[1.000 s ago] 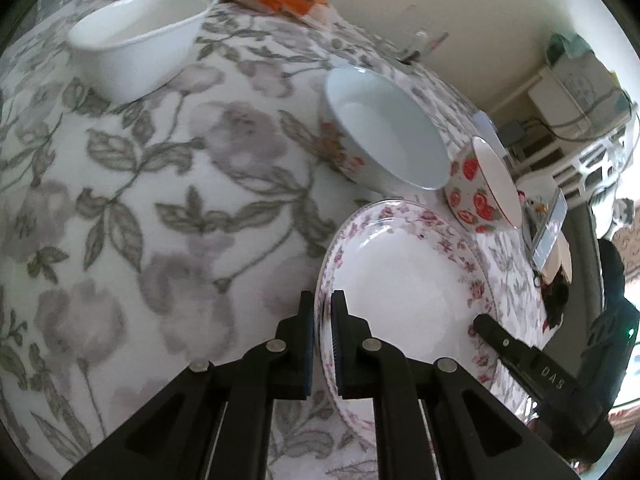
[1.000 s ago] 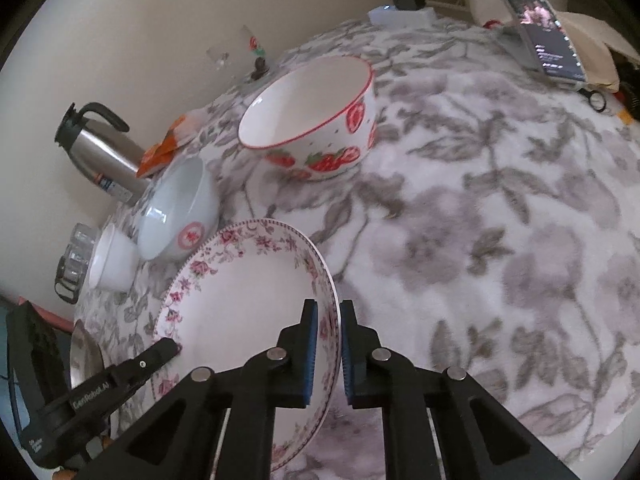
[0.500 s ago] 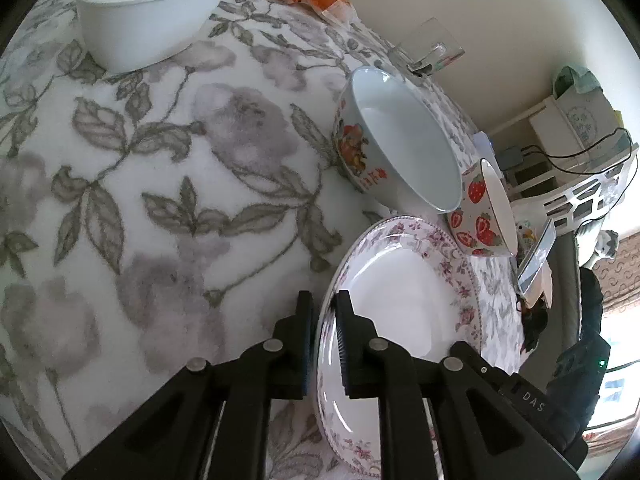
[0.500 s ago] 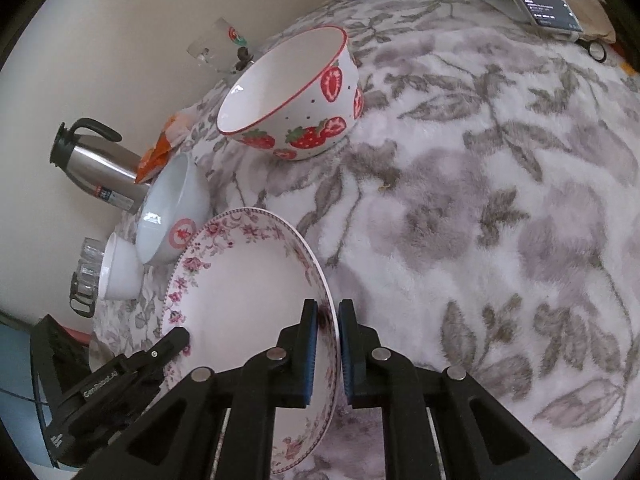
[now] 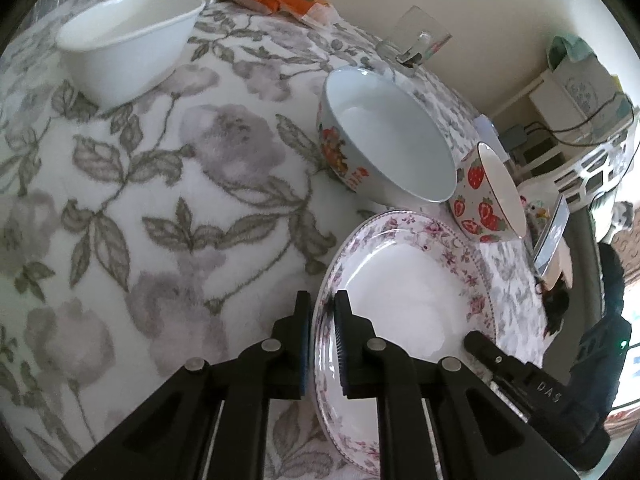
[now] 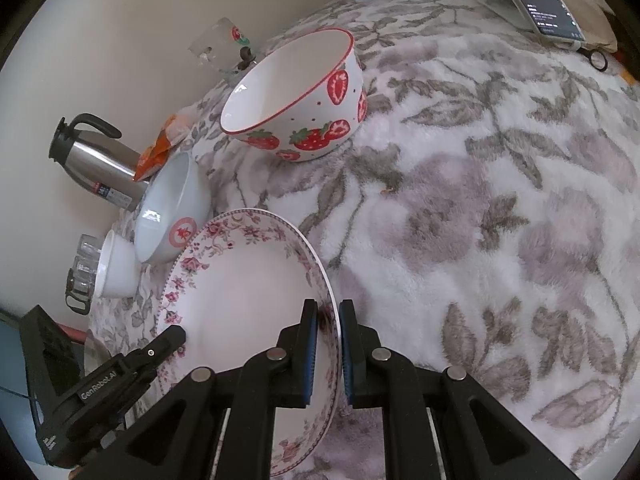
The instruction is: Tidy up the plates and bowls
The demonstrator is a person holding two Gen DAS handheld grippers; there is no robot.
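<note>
Here both grippers angle steeply downward, left gripper (image 5: 322, 312) and right gripper (image 6: 329, 322) fingers clamping opposite rims of the floral plate (image 5: 404, 292).

- Floral-rimmed plate (image 5: 404, 300): white centre, tilted, at the near edge of the tablecloth (image 5: 168, 216).
- Pale blue bowl (image 5: 384, 140), upright, just beyond the plate.
- Strawberry bowl (image 6: 296, 96), red-rimmed, upright beside it.
- Plain white bowl (image 5: 128, 40), near the far edge.
</note>
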